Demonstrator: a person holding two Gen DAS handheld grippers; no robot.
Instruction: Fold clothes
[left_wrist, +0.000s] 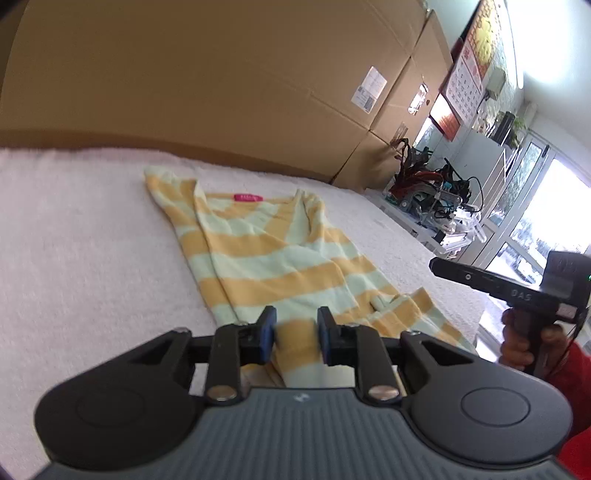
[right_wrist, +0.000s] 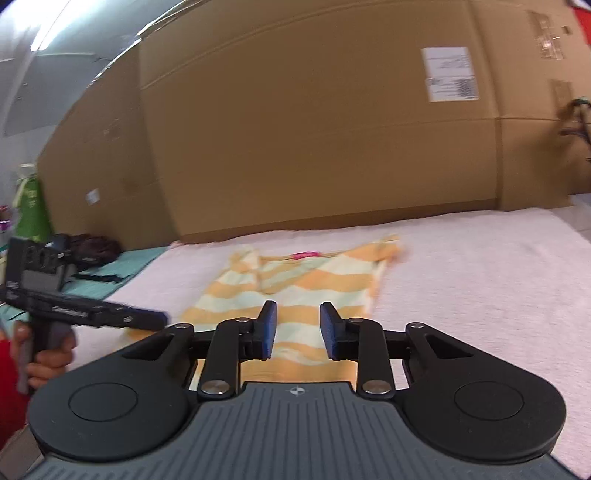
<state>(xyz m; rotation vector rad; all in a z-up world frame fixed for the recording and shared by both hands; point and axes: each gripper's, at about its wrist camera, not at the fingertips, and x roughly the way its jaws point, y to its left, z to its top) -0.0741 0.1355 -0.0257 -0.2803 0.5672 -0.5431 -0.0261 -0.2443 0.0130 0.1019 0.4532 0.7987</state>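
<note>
Striped top (left_wrist: 266, 254), yellow and pale green with a pink neck label (left_wrist: 246, 198), lay spread on a white towelling surface (left_wrist: 74, 236) before a wall of cardboard boxes (left_wrist: 221, 85). Left gripper (left_wrist: 296, 332) had its blue pads narrowly apart and pressed on a bunched fold of the garment's near hem, which filled the gap between them. Right gripper (right_wrist: 297, 328) hung above the same near hem with its jaws slightly parted and nothing between them, the cloth lying below and beyond the pads. Each gripper was carried in a hand (left_wrist: 517, 343) with a red sleeve (left_wrist: 576, 376).
</note>
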